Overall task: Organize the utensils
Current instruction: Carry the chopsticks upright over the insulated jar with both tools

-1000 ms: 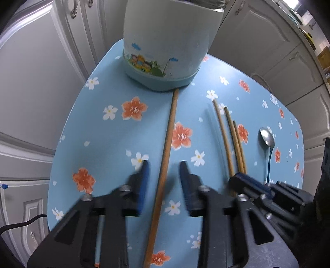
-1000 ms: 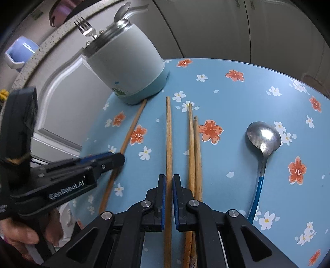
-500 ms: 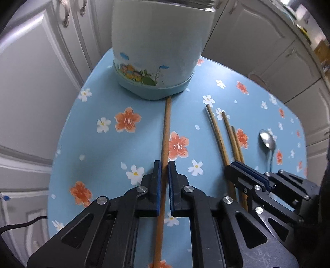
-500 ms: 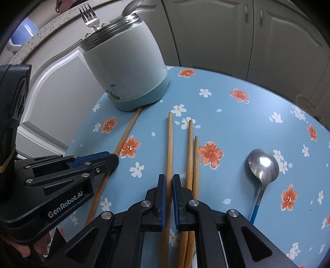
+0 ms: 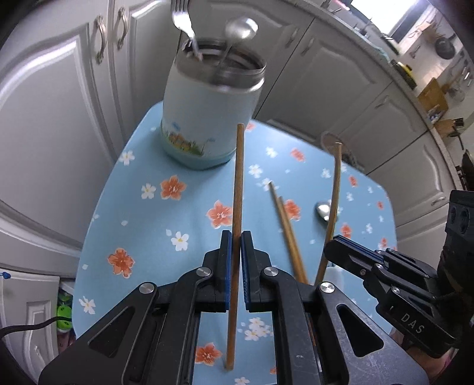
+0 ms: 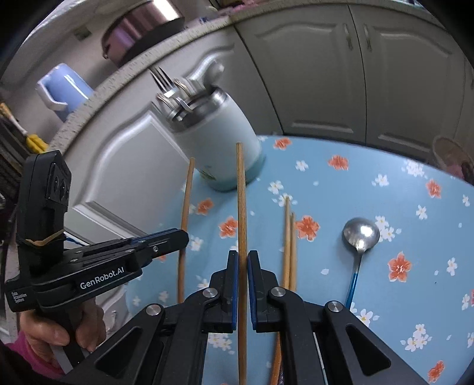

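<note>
My left gripper (image 5: 234, 240) is shut on a wooden chopstick (image 5: 237, 189) and holds it lifted off the blue flowered table (image 5: 142, 219). My right gripper (image 6: 242, 257) is shut on another chopstick (image 6: 241, 201), also raised; it shows in the left wrist view (image 5: 333, 201). Two chopsticks (image 6: 288, 237) lie on the table beside a spoon with a blue handle (image 6: 360, 237). The pale blue utensil jar (image 5: 210, 109) stands at the far end and holds a fork (image 5: 182, 17) and a spoon (image 5: 240, 29).
White cabinet doors (image 5: 326, 74) surround the small table. A counter with a blue mug (image 6: 63, 86) and a metal pot (image 6: 142, 26) runs behind the jar. The left gripper's body (image 6: 97, 266) sits close on the right gripper's left.
Both grippers have lifted their chopsticks off the table and tilted up toward the jar. The left gripper closed on its chopstick a second ago.
</note>
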Available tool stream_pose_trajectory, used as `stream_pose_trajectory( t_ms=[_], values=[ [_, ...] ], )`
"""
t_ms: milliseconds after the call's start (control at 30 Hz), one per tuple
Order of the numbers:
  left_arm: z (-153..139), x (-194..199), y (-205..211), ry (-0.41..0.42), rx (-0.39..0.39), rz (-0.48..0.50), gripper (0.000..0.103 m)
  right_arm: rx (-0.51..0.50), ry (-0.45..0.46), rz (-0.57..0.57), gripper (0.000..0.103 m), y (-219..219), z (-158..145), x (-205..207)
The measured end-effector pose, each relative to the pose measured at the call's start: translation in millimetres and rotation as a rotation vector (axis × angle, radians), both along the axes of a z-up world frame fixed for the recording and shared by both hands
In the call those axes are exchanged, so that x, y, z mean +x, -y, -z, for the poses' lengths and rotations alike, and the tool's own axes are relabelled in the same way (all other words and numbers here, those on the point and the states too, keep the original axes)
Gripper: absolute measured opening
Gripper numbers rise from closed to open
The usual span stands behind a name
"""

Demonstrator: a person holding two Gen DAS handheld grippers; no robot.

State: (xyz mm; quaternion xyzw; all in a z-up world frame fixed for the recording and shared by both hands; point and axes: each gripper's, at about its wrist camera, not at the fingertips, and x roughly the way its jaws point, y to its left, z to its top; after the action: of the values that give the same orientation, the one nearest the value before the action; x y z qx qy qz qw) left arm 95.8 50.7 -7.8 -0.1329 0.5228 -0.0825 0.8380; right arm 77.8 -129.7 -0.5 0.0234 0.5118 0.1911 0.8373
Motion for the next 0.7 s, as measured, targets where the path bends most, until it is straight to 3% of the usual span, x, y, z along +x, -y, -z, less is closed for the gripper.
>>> stream_pose_trajectory(
  t_ms=[700],
  values=[
    [-68, -18, -4, 0.153, -0.025, 0.002, 0.004, -0.019, 0.118, -0.055, 0.005, -10, -62, -7]
  ],
)
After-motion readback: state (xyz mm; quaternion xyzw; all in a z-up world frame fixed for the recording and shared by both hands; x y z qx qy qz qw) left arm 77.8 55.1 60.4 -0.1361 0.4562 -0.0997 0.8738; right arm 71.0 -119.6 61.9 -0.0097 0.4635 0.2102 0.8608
